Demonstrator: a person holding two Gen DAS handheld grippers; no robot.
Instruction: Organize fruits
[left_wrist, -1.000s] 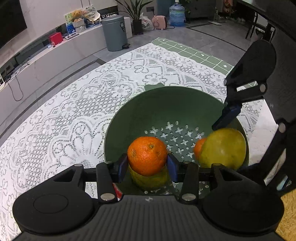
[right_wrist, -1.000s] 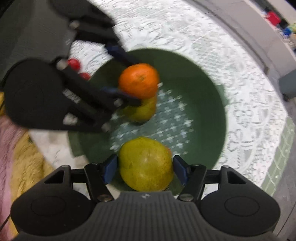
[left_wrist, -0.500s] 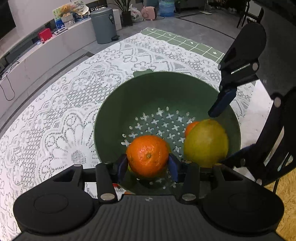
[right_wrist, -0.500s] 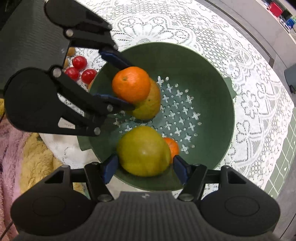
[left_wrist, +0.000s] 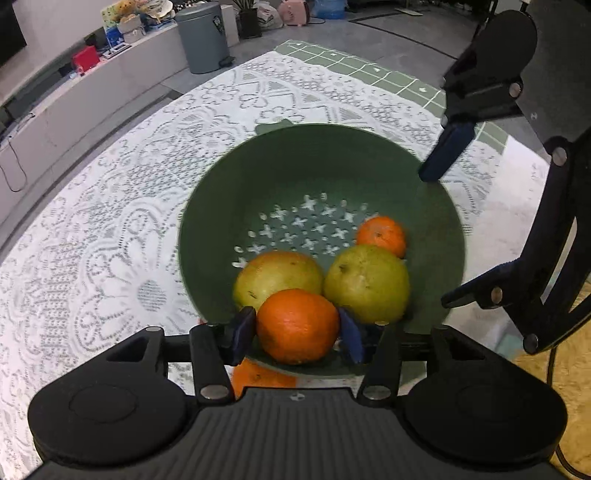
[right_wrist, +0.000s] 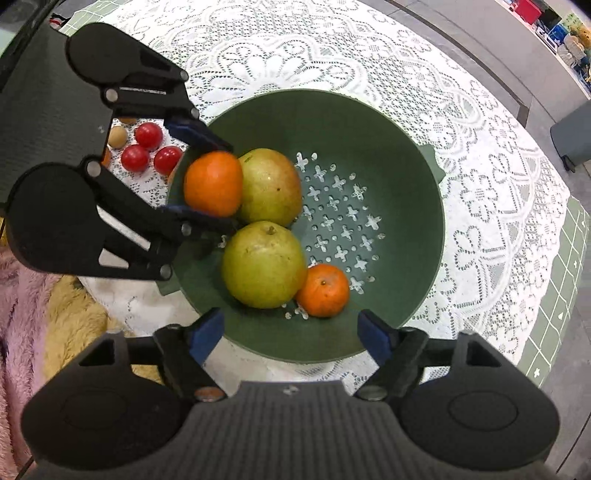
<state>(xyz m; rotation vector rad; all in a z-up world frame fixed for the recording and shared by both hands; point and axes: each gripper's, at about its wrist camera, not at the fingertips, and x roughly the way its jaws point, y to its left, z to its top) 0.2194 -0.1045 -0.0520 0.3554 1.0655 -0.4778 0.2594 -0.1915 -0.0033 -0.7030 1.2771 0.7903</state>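
A green colander bowl (left_wrist: 332, 129) (right_wrist: 406, 147) holds two yellow-green pears and a small orange (left_wrist: 380, 236) (right_wrist: 323, 290). My left gripper (left_wrist: 297, 334) (right_wrist: 207, 177) reaches over the bowl's rim. A bigger orange (left_wrist: 297, 325) (right_wrist: 213, 183) sits between its opening jaws, leaning on one pear (left_wrist: 277, 273) (right_wrist: 271, 186); the pads barely clear it. My right gripper (right_wrist: 290, 334) (left_wrist: 454, 221) hangs above the near rim, its jaws opening wide with nothing between them. The other pear (right_wrist: 264, 264) (left_wrist: 367, 282) lies below it in the bowl.
A white lace cloth (left_wrist: 110, 221) covers the table. Beside the bowl lie three cherry tomatoes (right_wrist: 147, 147), a small brown round thing (right_wrist: 117, 136) and another orange (left_wrist: 255, 374). Yellow and pink fluffy fabric (right_wrist: 74, 321) lies at the table's edge. A grey bin (left_wrist: 201, 37) stands on the floor.
The right jaws spread and let the pear go; it now rests in the bowl beside the small orange. The left gripper lowered its orange against the other pear.
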